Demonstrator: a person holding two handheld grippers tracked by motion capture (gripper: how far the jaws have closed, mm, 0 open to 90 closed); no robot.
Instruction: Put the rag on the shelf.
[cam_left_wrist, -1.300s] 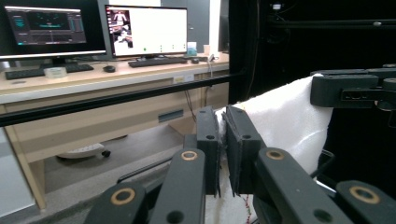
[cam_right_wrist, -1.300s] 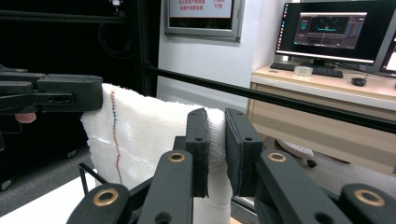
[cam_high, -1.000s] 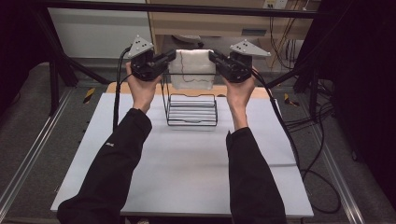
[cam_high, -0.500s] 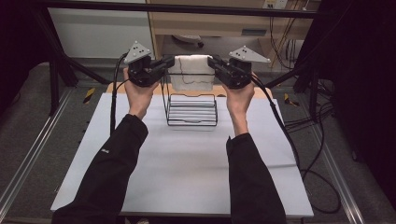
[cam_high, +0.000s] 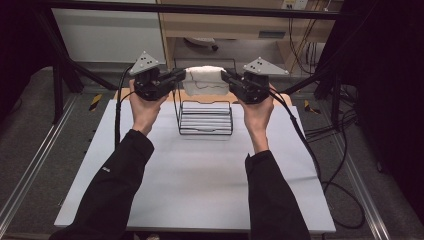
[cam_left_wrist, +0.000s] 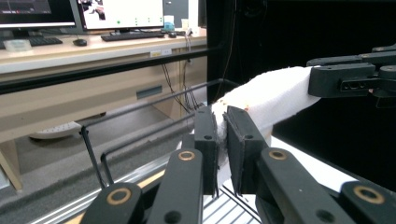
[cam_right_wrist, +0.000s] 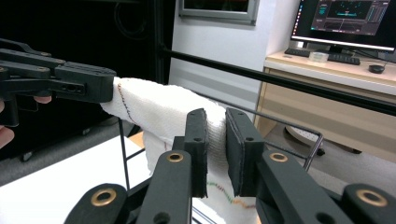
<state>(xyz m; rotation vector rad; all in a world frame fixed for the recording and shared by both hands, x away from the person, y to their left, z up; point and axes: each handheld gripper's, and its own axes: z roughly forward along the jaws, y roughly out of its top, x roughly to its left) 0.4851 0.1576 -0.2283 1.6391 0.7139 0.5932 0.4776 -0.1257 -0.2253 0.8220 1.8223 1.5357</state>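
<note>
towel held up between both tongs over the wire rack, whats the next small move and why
Probably lower both hands together so the white towel drapes over the wire rack's top bar. The left tongs and right tongs each pinch one end, stretching it level above the rack, so an even descent should keep it spread.

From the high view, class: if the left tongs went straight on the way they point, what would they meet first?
The white towel they already pinch; beyond it, probably the right tongs, which face the left tongs head-on, though depth is uncertain.
</note>
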